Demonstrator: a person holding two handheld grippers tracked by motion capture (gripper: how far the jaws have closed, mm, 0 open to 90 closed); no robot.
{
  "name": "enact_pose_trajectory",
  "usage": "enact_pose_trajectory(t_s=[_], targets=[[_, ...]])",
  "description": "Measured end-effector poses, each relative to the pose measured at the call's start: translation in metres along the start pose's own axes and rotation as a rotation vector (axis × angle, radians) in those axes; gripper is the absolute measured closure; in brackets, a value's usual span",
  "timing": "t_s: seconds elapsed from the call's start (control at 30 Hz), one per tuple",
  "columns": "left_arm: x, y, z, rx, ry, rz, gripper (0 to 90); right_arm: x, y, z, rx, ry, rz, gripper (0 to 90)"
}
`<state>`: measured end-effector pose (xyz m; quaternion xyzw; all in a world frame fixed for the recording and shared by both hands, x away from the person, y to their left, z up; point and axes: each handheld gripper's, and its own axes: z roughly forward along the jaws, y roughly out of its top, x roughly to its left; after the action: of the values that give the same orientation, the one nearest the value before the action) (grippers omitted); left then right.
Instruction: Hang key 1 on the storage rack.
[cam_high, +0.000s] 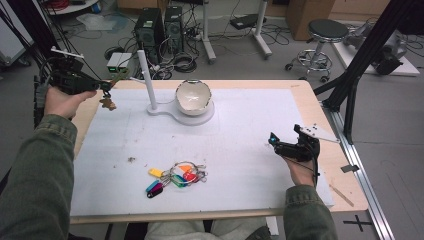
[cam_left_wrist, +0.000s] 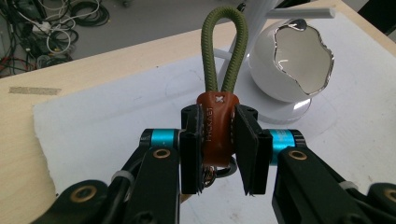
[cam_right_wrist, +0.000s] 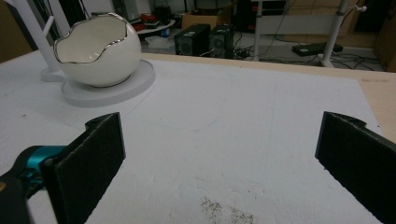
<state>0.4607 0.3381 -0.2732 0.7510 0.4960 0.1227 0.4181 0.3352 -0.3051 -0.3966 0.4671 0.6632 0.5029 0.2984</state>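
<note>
I've got the left gripper raised at the table's far-left corner, clamped on a keychain; what dangles below is perhaps a charm. The right gripper rests low, jaws spread wide.

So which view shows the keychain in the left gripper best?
The left gripper view: the keychain sits close up, its brown leather tab clamped between the jaws and the green cord loop standing above. The high view shows it small, hanging from the left gripper at the table's far left corner.

The left gripper hides the keychain's ring and lower end.
</note>
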Motion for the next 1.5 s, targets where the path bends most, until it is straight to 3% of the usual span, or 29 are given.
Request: enact_pose_trajectory(t_s=[0.23,0.53,0.63,1.1,1.5], targets=[[0.005,0.004,0.01,-0.036,-0.023,-0.05,72.5,0.0,0.0,-0.001,0.001,0.0,-0.002,0.6],[0.016,0.004,0.024,-0.02,-0.034,-0.109,72.5,0.0,-0.001,-0.001,0.004,0.002,-0.003,0.6],[0.018,0.003,0.026,-0.014,-0.061,-0.132,72.5,-0.001,-0.001,-0.001,0.004,0.002,-0.004,0.6],[0.021,-0.003,0.04,0.014,-0.076,-0.164,72.3,0.0,-0.001,-0.001,0.006,0.002,-0.008,0.6],[0.018,-0.004,0.044,0.028,-0.102,-0.147,72.3,0.001,-0.001,0.0,0.008,0.001,-0.019,0.6]])
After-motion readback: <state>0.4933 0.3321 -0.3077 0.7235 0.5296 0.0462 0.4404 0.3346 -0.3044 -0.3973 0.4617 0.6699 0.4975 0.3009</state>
